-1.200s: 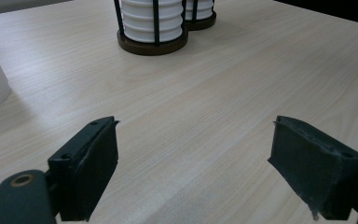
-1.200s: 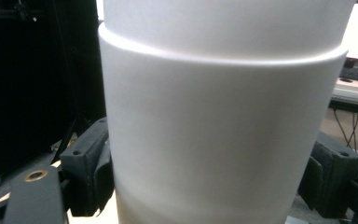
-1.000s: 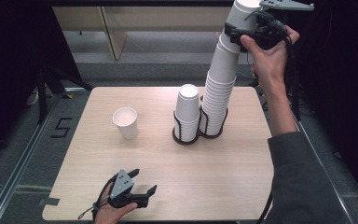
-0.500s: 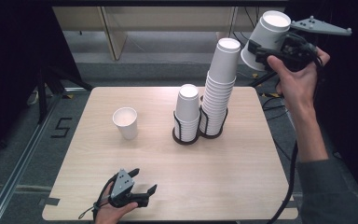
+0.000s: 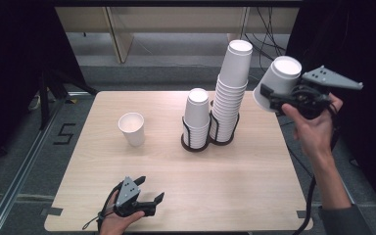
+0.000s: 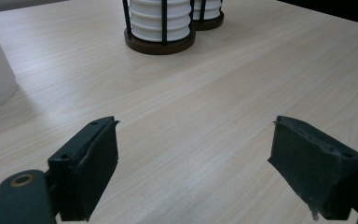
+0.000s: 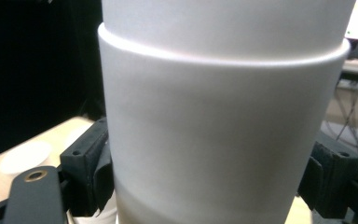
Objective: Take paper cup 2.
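My right gripper (image 5: pixel 274 95) holds a white paper cup (image 5: pixel 277 82) aloft, right of the tall stack (image 5: pixel 232 88), fingers clenched on its sides. It looks light and crushable; grip mid-wall, gently. My left gripper (image 5: pixel 149 193) rests released on the tabletop (image 5: pixel 235 181).

Tabletop (image 6: pixel 242 79): pale wood-grain laminate, smooth, low satin sheen. Paper cup (image 7: pixel 219 126) between the pads of the right hand-held gripper (image 5: pixel 280 95): white paper, matt, smooth, with a rolled seam line. Left hand-held gripper (image 6: pixel 193 172): black matt plastic, pads faintly rough with worn edges, one brass-coloured metal eyelet. Cup holders (image 6: pixel 160 43) ahead of the left hand-held gripper: dark bases, thin black rods, holding ribbed white paper stacks.
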Demonstrator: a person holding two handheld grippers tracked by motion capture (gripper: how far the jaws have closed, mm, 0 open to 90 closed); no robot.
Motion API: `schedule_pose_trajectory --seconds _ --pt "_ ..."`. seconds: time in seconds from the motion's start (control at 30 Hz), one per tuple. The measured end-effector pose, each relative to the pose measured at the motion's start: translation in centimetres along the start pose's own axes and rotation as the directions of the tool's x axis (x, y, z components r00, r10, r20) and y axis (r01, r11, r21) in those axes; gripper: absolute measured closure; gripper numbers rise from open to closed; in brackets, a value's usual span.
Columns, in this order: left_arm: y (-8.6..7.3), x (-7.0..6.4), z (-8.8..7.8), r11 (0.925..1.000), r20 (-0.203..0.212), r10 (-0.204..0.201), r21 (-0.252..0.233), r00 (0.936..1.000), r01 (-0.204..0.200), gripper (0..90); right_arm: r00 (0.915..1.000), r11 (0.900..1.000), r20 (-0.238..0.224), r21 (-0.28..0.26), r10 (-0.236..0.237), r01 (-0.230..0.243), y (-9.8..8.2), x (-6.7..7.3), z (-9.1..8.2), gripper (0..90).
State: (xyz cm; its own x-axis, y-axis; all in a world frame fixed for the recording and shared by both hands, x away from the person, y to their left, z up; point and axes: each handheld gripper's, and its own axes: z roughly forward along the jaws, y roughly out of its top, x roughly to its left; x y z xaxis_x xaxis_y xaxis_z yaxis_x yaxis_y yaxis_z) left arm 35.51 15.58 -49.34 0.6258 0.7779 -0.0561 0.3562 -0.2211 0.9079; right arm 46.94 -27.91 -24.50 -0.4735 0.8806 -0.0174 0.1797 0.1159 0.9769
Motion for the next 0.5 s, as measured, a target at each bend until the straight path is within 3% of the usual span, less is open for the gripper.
schedule_pose_trajectory --seconds 0.23,0.4,0.5 --pt "0.0 0.1 0.1 1.0 0.0 -0.003 -0.003 1.0 0.003 14.6 0.9975 0.999 -0.068 0.039 0.019 -0.016 -3.7 1.7 0.9 18.8" --pt "0.0 0.1 0.0 1.0 0.0 -0.003 -0.003 1.0 0.003 14.5 0.9966 0.999 -0.082 0.049 0.005 -0.001 -6.3 2.9 1.6 18.7" --pt "-0.1 0.1 0.1 1.0 -0.002 -0.002 -0.004 1.0 0.002 14.5 0.9918 0.997 -0.121 0.069 0.042 -0.034 -8.0 3.8 2.1 18.7"
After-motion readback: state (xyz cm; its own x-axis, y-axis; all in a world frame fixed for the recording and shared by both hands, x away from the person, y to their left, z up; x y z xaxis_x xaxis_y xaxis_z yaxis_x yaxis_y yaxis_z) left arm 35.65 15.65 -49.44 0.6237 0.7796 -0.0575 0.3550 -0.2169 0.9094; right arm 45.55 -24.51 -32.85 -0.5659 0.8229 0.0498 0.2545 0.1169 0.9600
